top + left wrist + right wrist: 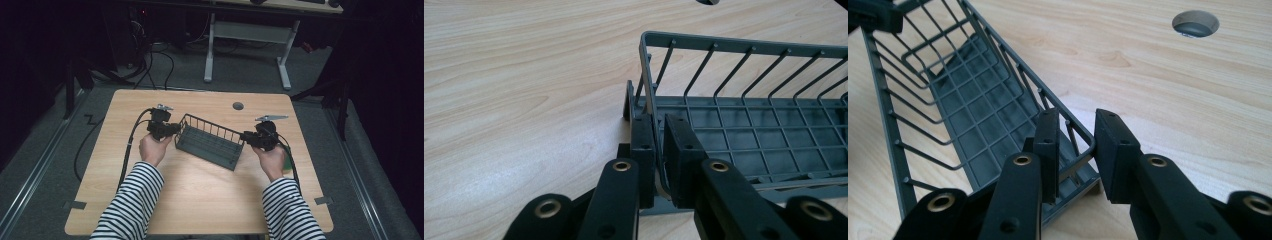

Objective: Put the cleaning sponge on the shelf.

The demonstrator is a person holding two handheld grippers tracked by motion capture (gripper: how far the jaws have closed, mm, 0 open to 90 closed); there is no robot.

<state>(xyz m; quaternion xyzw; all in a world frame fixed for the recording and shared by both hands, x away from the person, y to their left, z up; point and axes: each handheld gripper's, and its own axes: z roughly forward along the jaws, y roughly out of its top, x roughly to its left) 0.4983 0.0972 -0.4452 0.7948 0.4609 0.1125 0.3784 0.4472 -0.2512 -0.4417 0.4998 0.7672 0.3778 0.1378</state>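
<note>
1. While the left gripper (658, 165) pinches the end wall of the grey wire basket (210, 142) between its pressed-together jaws, the right gripper (1075, 150) sits at the opposite end with its jaws spread on either side of that end's rim wire, a gap showing by the outer jaw, so it does not look clamped yet
2. From the high view, the left gripper (172, 129) and right gripper (246, 137) face each other across the basket, one at each short end
3. Its long axis runs between the two tools, skewed on the table so the left end lies farther from the person and the right end nearer
4. Neither hand is clearly closer; each meets its own end, and my guess is any lift turns on the right jaws closing first
5. Nothing lies inside the basket, which rests flat near the middle of the light wooden table (200, 195), with a round cable hole (238, 106) beyond it
6. Around the table the room is dark, with grey floor, trailing cables and a white-legged desk (247, 35) behind
</note>
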